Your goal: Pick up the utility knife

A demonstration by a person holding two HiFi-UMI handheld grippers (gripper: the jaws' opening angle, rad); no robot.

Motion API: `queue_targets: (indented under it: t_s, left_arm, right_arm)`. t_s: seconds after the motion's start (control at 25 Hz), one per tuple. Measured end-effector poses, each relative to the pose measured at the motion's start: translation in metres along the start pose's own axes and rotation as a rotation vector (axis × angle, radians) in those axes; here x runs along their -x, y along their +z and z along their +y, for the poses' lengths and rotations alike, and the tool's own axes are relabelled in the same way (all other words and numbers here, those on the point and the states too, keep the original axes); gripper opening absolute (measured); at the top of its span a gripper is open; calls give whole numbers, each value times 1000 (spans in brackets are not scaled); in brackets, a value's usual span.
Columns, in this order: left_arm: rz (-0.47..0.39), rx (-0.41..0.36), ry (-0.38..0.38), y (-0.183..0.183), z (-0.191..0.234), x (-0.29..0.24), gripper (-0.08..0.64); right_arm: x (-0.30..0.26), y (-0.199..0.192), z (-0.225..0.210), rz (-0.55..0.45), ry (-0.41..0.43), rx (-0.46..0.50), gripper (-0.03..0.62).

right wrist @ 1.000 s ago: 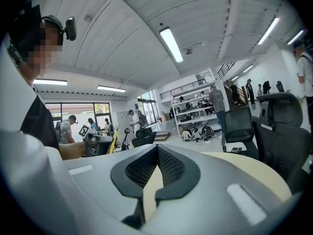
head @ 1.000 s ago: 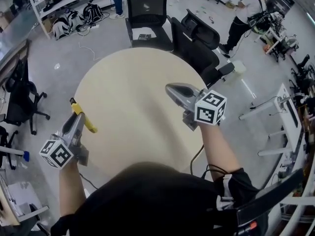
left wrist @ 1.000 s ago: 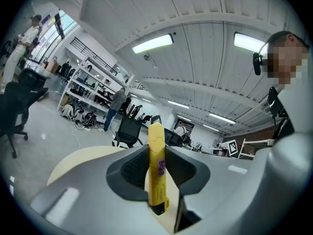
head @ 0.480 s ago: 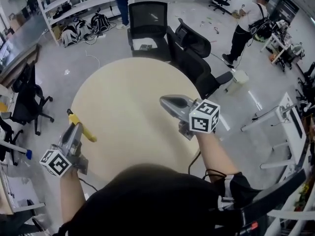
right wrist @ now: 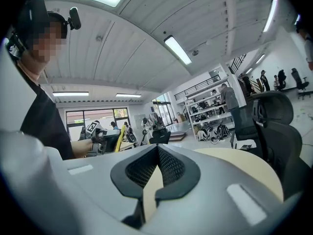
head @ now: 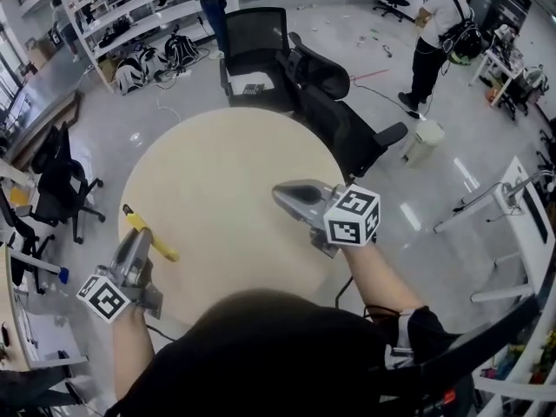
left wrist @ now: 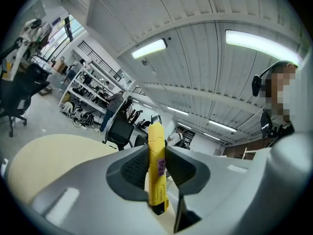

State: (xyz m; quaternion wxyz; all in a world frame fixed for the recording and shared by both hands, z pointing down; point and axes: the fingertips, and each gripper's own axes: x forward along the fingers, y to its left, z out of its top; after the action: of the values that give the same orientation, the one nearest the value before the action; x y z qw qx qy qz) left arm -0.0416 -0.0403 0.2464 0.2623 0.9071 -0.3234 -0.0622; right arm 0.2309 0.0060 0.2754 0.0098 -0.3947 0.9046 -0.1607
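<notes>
My left gripper (head: 143, 237) (left wrist: 156, 153) has its jaws part closed on the utility knife (head: 162, 249) (left wrist: 156, 173), with the black ribbed pads pressing its two flat sides. The knife is a slim, boxy bar of glossy yellow plastic with a small purple patch on one face and a dark cap at the end nearest my camera. It sits crosswise in the grip, so both ends stick out past the smooth grey shells, and from my head it lies over the left rim of the table (head: 226, 159). My right gripper (head: 280, 195) (right wrist: 156, 150) has its jaws together, the mesh-textured pads meeting at their tips, with only the tabletop showing in the slit below them. It hangs over the right half of the table. Each gripper carries a white cube printed with black square markers behind the jaws. The table is round, matt and cream, with a plain top. Beyond it stand black office chairs (head: 334, 111) with mesh backs on a shiny grey floor. One seat holds a small dark flat thing (head: 254, 88). A pale bin (head: 423, 142) stands beside the chairs, and I cannot see into it. White open shelving (head: 130, 16) holds mixed gear, and dark bags (head: 130, 68) lie at its foot
</notes>
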Motion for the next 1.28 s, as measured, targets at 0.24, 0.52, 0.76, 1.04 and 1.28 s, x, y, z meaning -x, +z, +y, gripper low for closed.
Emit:
queue_targets:
  t_s: [0.24, 0.52, 0.76, 1.04, 1.28]
  left_arm:
    - [0, -8, -59, 22, 25, 25, 103]
    - [17, -19, -113, 45, 40, 45, 103]
    - [15, -5, -132, 43, 61, 52, 103]
    - [18, 12, -158, 40, 62, 53, 103]
    - [9, 10, -155, 42, 59, 54, 103]
  right_arm:
    - [-28, 0, 31, -15, -43, 13, 15]
    - [-44, 9, 66, -60, -95, -24, 14]
    - [-54, 8, 76, -65, -133, -7, 14]
    - [-53, 12, 82, -60, -160, 18, 12]
    - [-50, 16, 78, -54, -164, 21, 12]
